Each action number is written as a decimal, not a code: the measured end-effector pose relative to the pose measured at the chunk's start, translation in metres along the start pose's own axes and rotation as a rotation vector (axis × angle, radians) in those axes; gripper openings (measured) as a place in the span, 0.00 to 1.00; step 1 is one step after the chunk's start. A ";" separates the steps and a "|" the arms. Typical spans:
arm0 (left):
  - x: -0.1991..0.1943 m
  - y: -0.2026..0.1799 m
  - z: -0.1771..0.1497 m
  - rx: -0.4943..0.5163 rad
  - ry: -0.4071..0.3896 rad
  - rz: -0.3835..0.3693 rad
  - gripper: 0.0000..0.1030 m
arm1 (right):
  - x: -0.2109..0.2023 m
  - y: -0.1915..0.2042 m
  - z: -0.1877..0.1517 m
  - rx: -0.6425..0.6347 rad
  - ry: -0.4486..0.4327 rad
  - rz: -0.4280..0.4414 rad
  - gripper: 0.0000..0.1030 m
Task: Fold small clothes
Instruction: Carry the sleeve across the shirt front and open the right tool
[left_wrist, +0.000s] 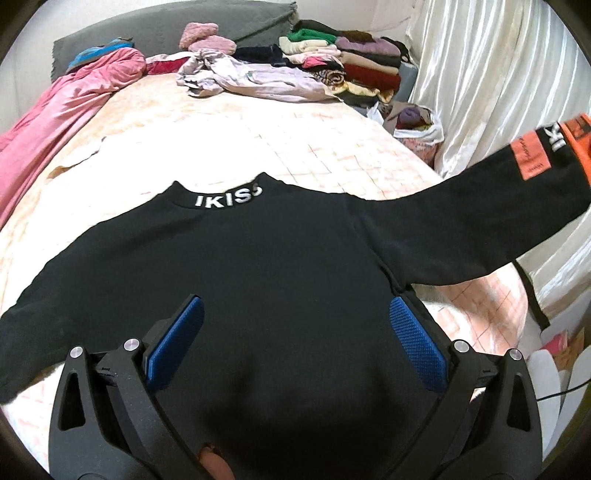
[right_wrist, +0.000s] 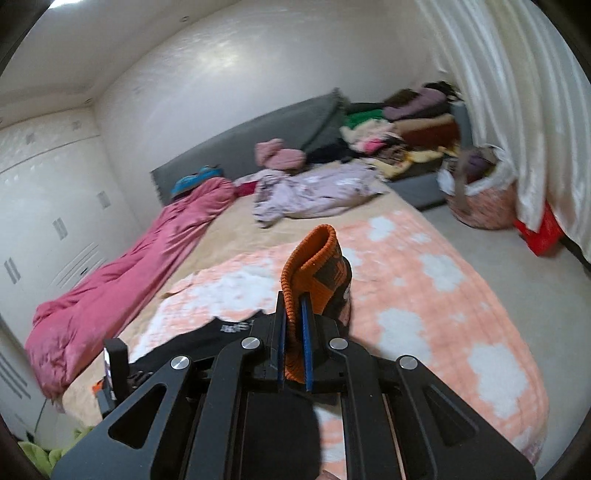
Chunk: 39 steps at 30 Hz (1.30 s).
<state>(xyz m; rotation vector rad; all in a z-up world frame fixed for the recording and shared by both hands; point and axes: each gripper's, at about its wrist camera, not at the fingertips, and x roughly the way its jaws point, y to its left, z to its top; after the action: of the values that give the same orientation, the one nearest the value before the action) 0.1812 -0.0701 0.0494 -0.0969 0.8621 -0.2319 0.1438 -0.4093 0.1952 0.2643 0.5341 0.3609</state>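
A small black sweater (left_wrist: 266, 254) with white "IKISS" lettering on the collar lies flat on the pink-and-white bed cover (left_wrist: 229, 147). My left gripper (left_wrist: 293, 317) is open, hovering over the sweater's body with its blue pads (left_wrist: 177, 339) spread wide. The sweater's right sleeve (left_wrist: 480, 206) is lifted and stretched to the right. My right gripper (right_wrist: 294, 306) is shut on the sleeve's orange cuff (right_wrist: 314, 266), holding it up above the bed cover (right_wrist: 424, 295).
A pink duvet (left_wrist: 55, 110) lies along the left side of the bed. A crumpled lilac garment (left_wrist: 255, 79) and a stack of folded clothes (left_wrist: 351, 62) lie at the far end. A bag of clothes (right_wrist: 484, 192) and curtains (right_wrist: 517, 92) stand to the right.
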 end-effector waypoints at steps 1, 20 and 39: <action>-0.003 0.004 -0.001 -0.006 -0.003 0.002 0.92 | 0.005 0.010 0.001 -0.007 0.005 0.018 0.06; -0.037 0.115 -0.027 -0.238 -0.023 0.111 0.92 | 0.184 0.177 -0.090 -0.186 0.336 0.187 0.06; -0.047 0.154 -0.040 -0.352 -0.049 0.122 0.92 | 0.232 0.206 -0.164 -0.272 0.461 0.327 0.26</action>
<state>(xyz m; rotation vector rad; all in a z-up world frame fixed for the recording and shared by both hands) 0.1466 0.0911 0.0313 -0.3754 0.8499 0.0385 0.1866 -0.1054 0.0251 -0.0007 0.8881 0.8161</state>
